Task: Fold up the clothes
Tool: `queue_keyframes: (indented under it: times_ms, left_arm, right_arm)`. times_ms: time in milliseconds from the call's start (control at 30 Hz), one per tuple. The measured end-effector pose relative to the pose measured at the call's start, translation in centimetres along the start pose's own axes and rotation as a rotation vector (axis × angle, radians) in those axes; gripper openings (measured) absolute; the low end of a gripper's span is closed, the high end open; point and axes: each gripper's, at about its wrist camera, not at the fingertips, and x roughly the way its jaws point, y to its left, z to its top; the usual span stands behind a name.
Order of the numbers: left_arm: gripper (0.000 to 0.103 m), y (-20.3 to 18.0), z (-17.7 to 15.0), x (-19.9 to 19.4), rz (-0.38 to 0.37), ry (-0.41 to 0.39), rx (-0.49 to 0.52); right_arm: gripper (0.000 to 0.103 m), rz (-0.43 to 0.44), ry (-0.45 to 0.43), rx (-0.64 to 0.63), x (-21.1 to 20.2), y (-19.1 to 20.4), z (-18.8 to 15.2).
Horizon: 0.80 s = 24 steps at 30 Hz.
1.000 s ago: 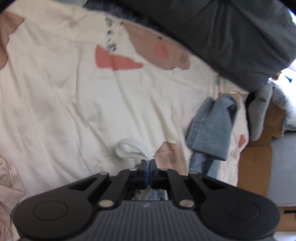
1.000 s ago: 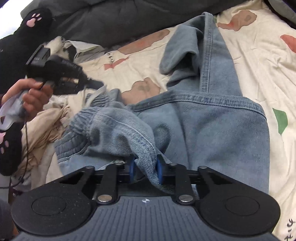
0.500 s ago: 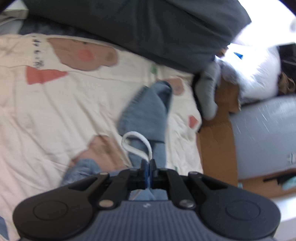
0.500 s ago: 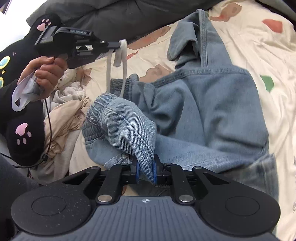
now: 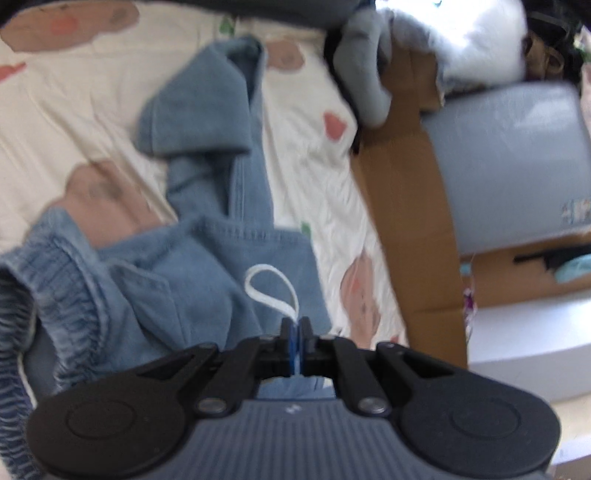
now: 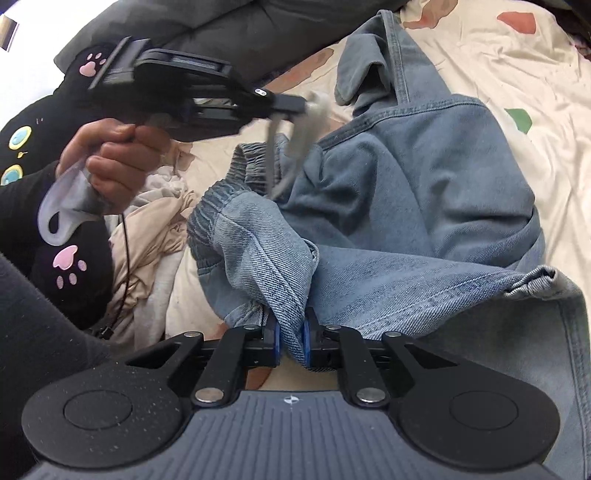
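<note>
Left of the light blue denim jeans (image 6: 424,192), a black sleeve printed with pink paw marks (image 6: 66,266) and a bare hand (image 6: 110,158) wrapped round the grip of the black left hand-held gripper (image 6: 303,105). Below that hand, still left of the jeans, a crumpled heap of beige and white garments (image 6: 147,251). Above the jeans' gathered elastic waistband, the left hand-held gripper pinching the white flat drawstring (image 6: 295,136), jaws just eased apart a touch yet pads still pressed on the cord. Same cord seen from the left wrist as a small loop (image 5: 271,291) rising out of the nearly closed blue pads (image 5: 296,332), with the jeans (image 5: 207,258) spread beneath. At the near edge of the jeans, the right hand-held gripper (image 6: 290,339) clamped on a thick fold of denim by the waistband, jaws just drawn in tighter around it. Jeans rumpled, one leg doubled over at the far end, lying on a cream bedsheet with brown, red and green patches (image 6: 517,92). Beyond the jeans, a dark grey padded duvet (image 6: 258,33). Right of the jeans, past the sheet's edge in the left wrist view, a strip of brown cardboard (image 5: 406,206).
</note>
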Motion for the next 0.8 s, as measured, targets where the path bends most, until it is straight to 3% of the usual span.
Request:
queue_keyframes:
  times_ms: [33, 100, 200, 300, 467, 667, 800]
  left_arm:
    - [0.014, -0.4, -0.3, 0.6, 0.026, 0.029, 0.028]
    - [0.037, -0.8, -0.9, 1.2, 0.042, 0.065, 0.077]
    - [0.053, -0.5, -1.4, 1.1, 0.048, 0.084, 0.079]
    - [0.053, 0.3, -1.3, 0.2, 0.072, 0.072, 0.065]
    - [0.054, 1.4, 0.6, -2.7, 0.146, -0.013, 0.059]
    - [0.067, 3.8, 2.8, -5.6, 0.316, -0.121, 0.051]
    - [0.072, 5.3, 3.7, -6.0, 0.419, -0.144, 0.042]
  right_arm:
    - [0.010, 0.002, 0.001, 0.004, 0.0, 0.0, -0.2]
    - [0.010, 0.005, 0.001, 0.009, 0.0, 0.1, -0.5]
    - [0.010, 0.004, -0.004, 0.017, -0.1, 0.1, -1.0]
    - [0.009, -0.001, -0.021, 0.024, -0.1, 0.0, -0.9]
    - [0.009, -0.014, -0.060, 0.032, -0.1, -0.2, -0.1]
    - [0.010, -0.031, -0.069, 0.017, 0.4, -0.5, 1.9]
    - [0.010, -0.035, -0.076, 0.002, 0.5, -0.8, 3.1]
